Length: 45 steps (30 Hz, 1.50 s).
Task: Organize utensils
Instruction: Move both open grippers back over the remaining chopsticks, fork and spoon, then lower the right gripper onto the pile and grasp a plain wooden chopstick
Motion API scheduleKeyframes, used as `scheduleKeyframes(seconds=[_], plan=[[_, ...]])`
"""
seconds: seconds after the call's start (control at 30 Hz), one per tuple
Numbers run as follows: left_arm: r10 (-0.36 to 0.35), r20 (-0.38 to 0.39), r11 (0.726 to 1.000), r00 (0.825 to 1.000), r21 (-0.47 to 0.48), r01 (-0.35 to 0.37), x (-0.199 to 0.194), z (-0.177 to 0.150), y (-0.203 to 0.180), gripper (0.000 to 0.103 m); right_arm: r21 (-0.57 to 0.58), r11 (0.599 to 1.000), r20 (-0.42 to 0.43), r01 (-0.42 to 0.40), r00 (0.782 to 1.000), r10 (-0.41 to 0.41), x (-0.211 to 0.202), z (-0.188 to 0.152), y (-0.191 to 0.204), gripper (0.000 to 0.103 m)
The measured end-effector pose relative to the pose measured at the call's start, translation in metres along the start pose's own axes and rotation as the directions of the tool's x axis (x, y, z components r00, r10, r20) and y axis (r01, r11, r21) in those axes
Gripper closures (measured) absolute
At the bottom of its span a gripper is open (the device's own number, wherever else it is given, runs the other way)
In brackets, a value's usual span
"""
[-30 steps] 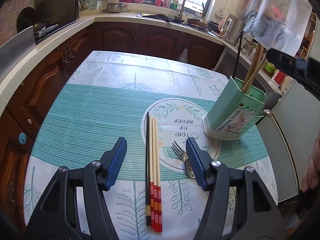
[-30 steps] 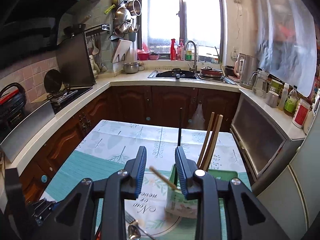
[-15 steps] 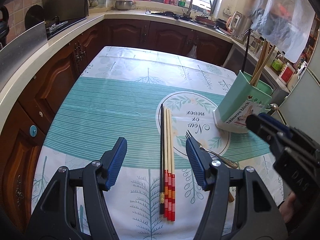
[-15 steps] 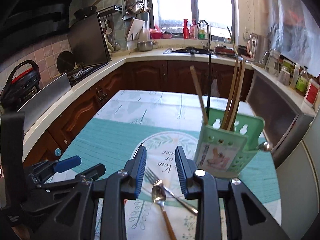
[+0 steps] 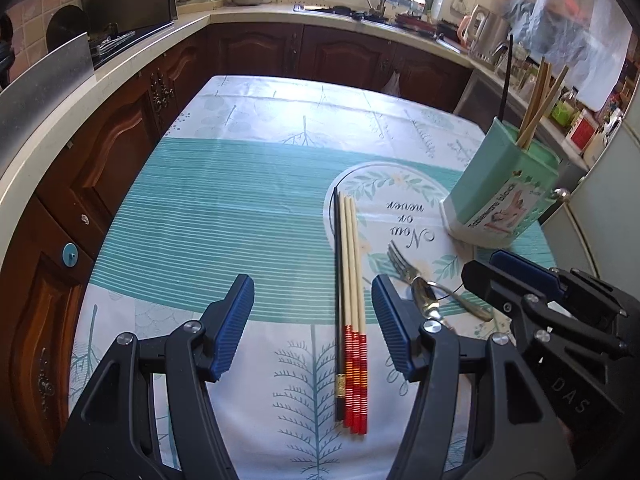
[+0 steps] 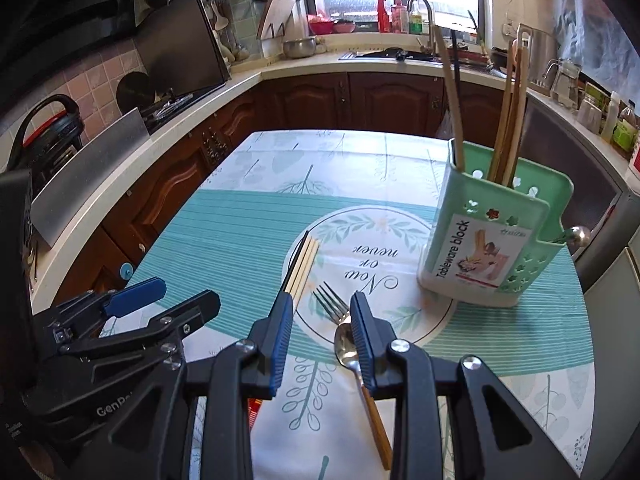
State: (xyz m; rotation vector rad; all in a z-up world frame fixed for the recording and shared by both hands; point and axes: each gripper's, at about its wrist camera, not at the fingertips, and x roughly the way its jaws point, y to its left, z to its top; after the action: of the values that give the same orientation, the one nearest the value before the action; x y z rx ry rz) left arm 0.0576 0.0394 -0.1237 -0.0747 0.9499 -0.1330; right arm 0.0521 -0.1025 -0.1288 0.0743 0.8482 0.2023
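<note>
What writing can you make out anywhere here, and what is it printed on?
"Tableware block": label on the green utensil holder.
"Now or never": upside down on the tablecloth.
"DAS": right gripper body.
"GenR...": left gripper body, cut off.
Small print on the holder's label: unreadable.

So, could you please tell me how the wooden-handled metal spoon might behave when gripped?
The wooden-handled metal spoon looks stiff, so bending seems unlikely. Its polished bowl probably slips; the wooden handle should grip better. It lies against the silver fork, which may shift too.
</note>
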Motion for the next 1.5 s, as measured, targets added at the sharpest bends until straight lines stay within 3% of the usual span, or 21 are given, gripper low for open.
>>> scheduleKeyframes(seconds=[0.2, 0.4, 0.5, 0.67, 0.77, 0.97, 1.07, 1.2, 1.5], plan=[[-0.022, -0.098, 1.0, 0.995, 0.008, 0.023, 0.024, 0.002, 0.01, 0.045, 0.023, 0.999, -0.099, -0.042, 0.994, 0.044, 0.019, 0.002, -0.003, 0.073], [-0.082, -0.209, 0.996, 0.975, 0.009, 0.086, 0.049, 0.011, 0.02, 0.045, 0.072, 0.993, -0.222, -0.094, 0.969, 0.108, 0.047, 0.002, -0.012, 0.073], [-0.114, -0.263, 0.993, 0.958, 0.012, 0.121, 0.063, 0.017, 0.023, 0.045, 0.128, 0.98, -0.266, -0.155, 0.946, 0.185, 0.061, 0.001, -0.017, 0.073], [-0.114, -0.288, 0.991, 0.951, 0.033, 0.128, 0.072, 0.026, 0.029, 0.045, 0.188, 0.962, -0.353, -0.2, 0.9, 0.256, 0.087, 0.003, -0.017, 0.074], [-0.101, -0.322, 0.993, 0.941, 0.028, 0.117, 0.079, 0.029, 0.034, 0.045, 0.202, 0.963, -0.393, -0.179, 0.886, 0.247, 0.102, 0.006, -0.014, 0.085], [-0.114, -0.37, 0.992, 0.922, 0.007, 0.125, 0.084, 0.032, 0.051, 0.045, 0.223, 0.966, -0.473, -0.134, 0.851, 0.227, 0.132, 0.013, -0.006, 0.091], [-0.112, -0.373, 0.992, 0.921, 0.006, 0.123, 0.084, 0.03, 0.057, 0.045, 0.206, 0.973, -0.507, -0.106, 0.839, 0.199, 0.144, 0.014, 0.0, 0.092], [-0.118, -0.38, 0.992, 0.917, 0.001, 0.128, 0.084, 0.029, 0.063, 0.045, 0.148, 0.987, -0.526, -0.059, 0.841, 0.129, 0.145, 0.018, 0.007, 0.098], [-0.094, -0.397, 0.991, 0.913, 0.05, 0.123, 0.085, 0.037, 0.057, 0.045, 0.025, 0.999, -0.561, 0.028, 0.828, -0.009, 0.148, 0.026, 0.019, 0.098]])
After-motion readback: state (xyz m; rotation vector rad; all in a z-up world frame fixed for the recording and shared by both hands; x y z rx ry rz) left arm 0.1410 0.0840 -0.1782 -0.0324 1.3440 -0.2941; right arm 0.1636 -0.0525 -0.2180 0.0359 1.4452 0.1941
